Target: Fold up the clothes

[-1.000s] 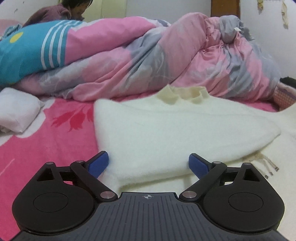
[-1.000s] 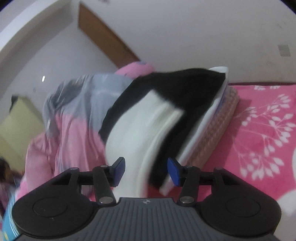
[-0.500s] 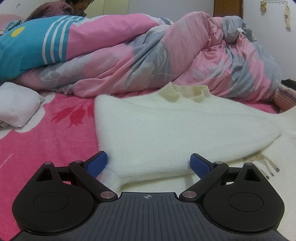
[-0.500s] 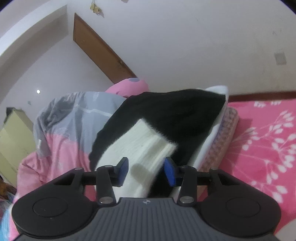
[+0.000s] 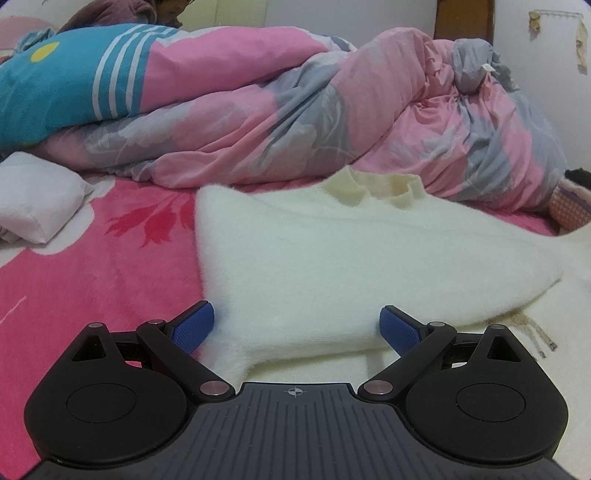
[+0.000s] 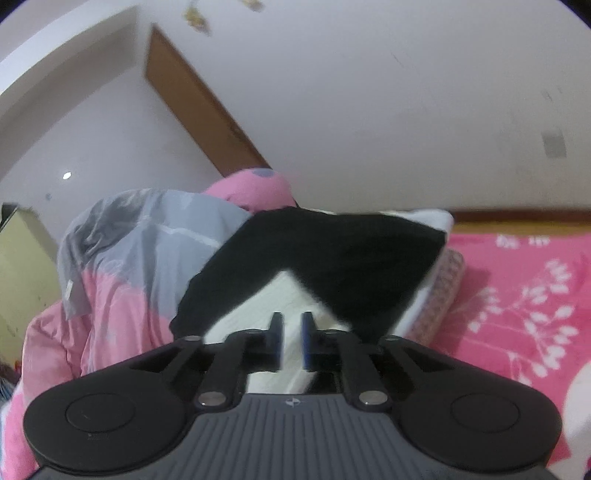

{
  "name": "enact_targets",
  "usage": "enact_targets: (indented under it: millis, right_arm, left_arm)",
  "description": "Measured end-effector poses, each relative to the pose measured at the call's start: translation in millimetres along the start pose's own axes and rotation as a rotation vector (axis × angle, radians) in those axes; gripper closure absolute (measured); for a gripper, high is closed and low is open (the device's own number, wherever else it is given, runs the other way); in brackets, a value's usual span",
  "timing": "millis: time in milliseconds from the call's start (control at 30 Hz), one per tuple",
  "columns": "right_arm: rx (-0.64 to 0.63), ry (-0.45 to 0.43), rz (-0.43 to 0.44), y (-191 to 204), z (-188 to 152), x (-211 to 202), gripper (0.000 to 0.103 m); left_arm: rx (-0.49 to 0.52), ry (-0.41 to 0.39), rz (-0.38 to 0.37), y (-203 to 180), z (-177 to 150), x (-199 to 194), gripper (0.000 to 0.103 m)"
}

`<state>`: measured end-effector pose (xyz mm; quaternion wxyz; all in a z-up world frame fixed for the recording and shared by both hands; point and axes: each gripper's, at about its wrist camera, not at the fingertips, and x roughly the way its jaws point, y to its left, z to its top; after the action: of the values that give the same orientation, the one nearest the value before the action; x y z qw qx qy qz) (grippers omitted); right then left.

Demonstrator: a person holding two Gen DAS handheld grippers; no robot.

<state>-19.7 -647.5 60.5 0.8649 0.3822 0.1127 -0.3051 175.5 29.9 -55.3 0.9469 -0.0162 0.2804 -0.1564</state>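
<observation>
Cream knit sweater (image 5: pixel 295 258) lies flat on the pink floral bedsheet (image 5: pixel 92 280), collar (image 5: pixel 376 190) at the far end toward the heaped quilt, one sleeve folded across the body. A cream sleeve end (image 6: pixel 291 343) of the same knit sits between my right gripper's (image 6: pixel 291 339) blue pads; I see the jaws have just been closing and now stand narrow, pads pressing on the fabric, so I read that as a pinch on the sleeve end. My left gripper (image 5: pixel 297 325) hovers low over the near hem of the sweater, fingers spread wide, blue pads (image 5: pixel 194 325) either side of the folded sleeve and not clamping it; whether the left pad brushes the fuzzy edge I can't tell. In the right wrist view a black garment (image 6: pixel 332 258) lies behind the sleeve end, on top of a stack with a white layer and a pinkish knit piece (image 6: pixel 443 291) under it. Pink-and-grey quilt (image 5: pixel 332 122) is bunched behind the sweater, touching the collar area. A teal-and-pink striped pillow (image 5: pixel 74 77) lies on the quilt at far left. White folded cloth (image 5: pixel 37 195) is on the sheet at left, well apart from the sweater. A person's dark top (image 5: pixel 110 11) is partly visible at the top edge. Brown door (image 6: pixel 199 107) on the white wall, blurred.
</observation>
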Motion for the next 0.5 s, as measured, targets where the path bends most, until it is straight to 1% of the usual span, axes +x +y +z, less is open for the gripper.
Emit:
enact_targets:
  millis: [67,133,233,333,400,467,500]
  right_arm:
    - [0.02,0.008,-0.037,-5.9,1.4,5.2,0.06]
    - [0.03,0.02,-0.059,-10.7,0.3,11.3,0.06]
    - [0.045,0.035,-0.038,-15.5,-2.4,18.6,0.06]
    - [0.033,0.044,-0.028,-15.5,-4.6,22.6,0.061]
    - [0.018,0.04,-0.019,-13.9,-6.0,22.3,0.065]
    - [0.002,0.038,-0.013,-11.9,-6.8,21.8,0.066]
    - [0.0,0.034,-0.007,-11.7,-7.1,20.8,0.071]
  left_arm:
    - [-0.005,0.002,-0.001,0.5,0.0,0.3,0.005]
    - [-0.004,0.002,0.0,0.3,-0.1,0.3,0.005]
    - [-0.004,0.003,0.0,0.3,-0.1,0.3,0.005]
    - [-0.003,0.003,0.001,0.1,-0.1,0.4,0.005]
    - [-0.002,0.003,0.001,-0.3,-0.2,0.4,0.005]
    - [-0.002,0.003,0.001,-0.2,-0.3,0.4,0.005]
    - [-0.002,0.004,0.001,-0.2,-0.2,0.5,0.005]
